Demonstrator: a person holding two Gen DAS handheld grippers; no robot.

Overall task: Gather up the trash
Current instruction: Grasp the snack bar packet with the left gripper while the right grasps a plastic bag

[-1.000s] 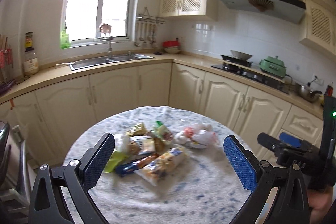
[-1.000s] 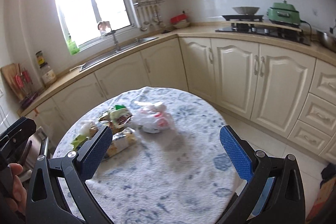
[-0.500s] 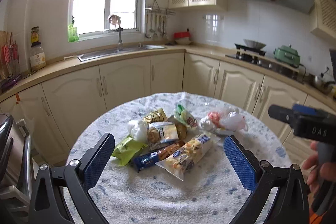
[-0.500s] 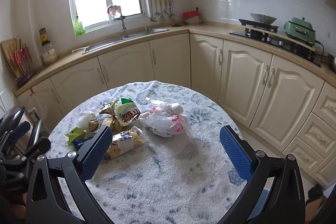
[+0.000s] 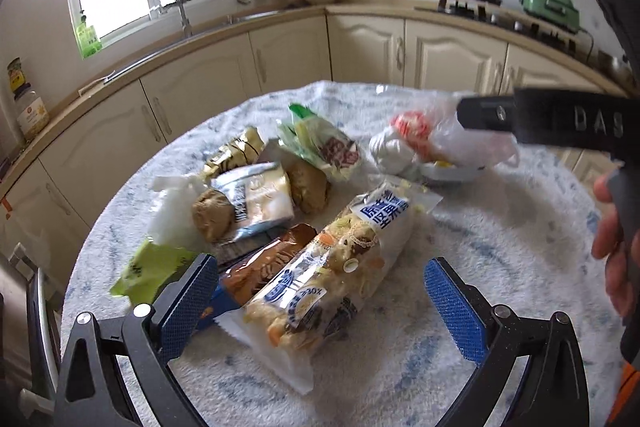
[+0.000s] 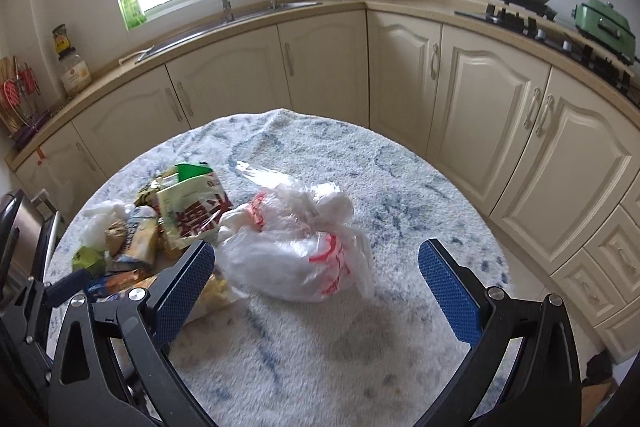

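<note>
Both grippers hung with jaws wide and empty, apparently to straddle trash. The left gripper (image 5: pixel 316 301) faced the snack bag (image 5: pixel 332 271) near the table's (image 6: pixel 320 355) left edge; the right gripper (image 6: pixel 316 283) faced the plastic bag (image 6: pixel 296 251) mid-table.

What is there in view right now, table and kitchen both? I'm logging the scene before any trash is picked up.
Round table: 1, white-blue mottled cover, centre.
Knotted plastic bag: 1, white with red print, between the right gripper's open fingers.
Mixed-snack bag: 1, clear with blue label, nearest the left gripper.
Brown wrapper: 1, beside it.
Green packet: 1, lime, pile's left edge.
Green-topped pouch: 1, pile's far side.
Sink: 1, steel, under the window.
Green cooker: 1, on the counter, right.
Left gripper: open.
Right gripper: open.
Hand: 1, right edge.
</note>
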